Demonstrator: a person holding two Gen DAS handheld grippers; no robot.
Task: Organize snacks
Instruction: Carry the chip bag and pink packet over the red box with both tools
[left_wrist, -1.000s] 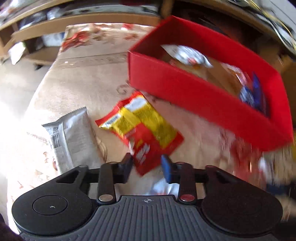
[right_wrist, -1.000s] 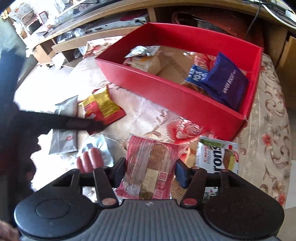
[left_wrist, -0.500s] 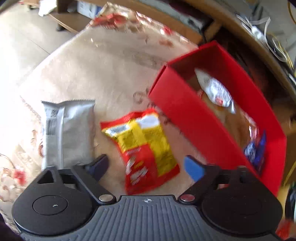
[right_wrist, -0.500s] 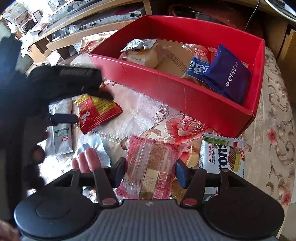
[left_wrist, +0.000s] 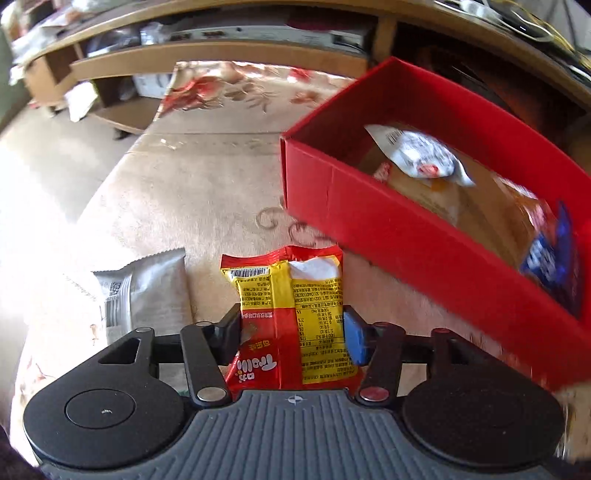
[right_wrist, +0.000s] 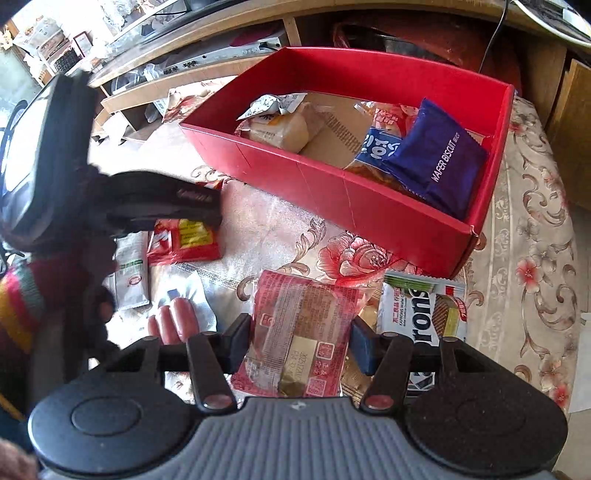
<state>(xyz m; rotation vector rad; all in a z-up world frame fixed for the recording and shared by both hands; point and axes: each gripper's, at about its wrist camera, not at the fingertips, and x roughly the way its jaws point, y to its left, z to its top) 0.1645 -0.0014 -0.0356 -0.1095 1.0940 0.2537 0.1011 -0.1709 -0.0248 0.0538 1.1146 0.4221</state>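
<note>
My left gripper is shut on a red and yellow snack packet that rests on the floral cloth. My right gripper is shut on a pink transparent cake packet. A red box stands beyond both and holds a white-wrapped bun, a purple wafer biscuit pack and a blue pack. The box also shows in the left wrist view. The left gripper's body shows over the red and yellow packet in the right wrist view.
A silver packet lies left of the left gripper. A green and white wafer pack lies right of the right gripper. A pack of sausages and a small white sachet lie to its left. Wooden shelves run behind.
My left gripper was wide open over the red and yellow packet, and its jaws have closed on the packet's sides. My right gripper has kept hold of the pink packet, almost still.
</note>
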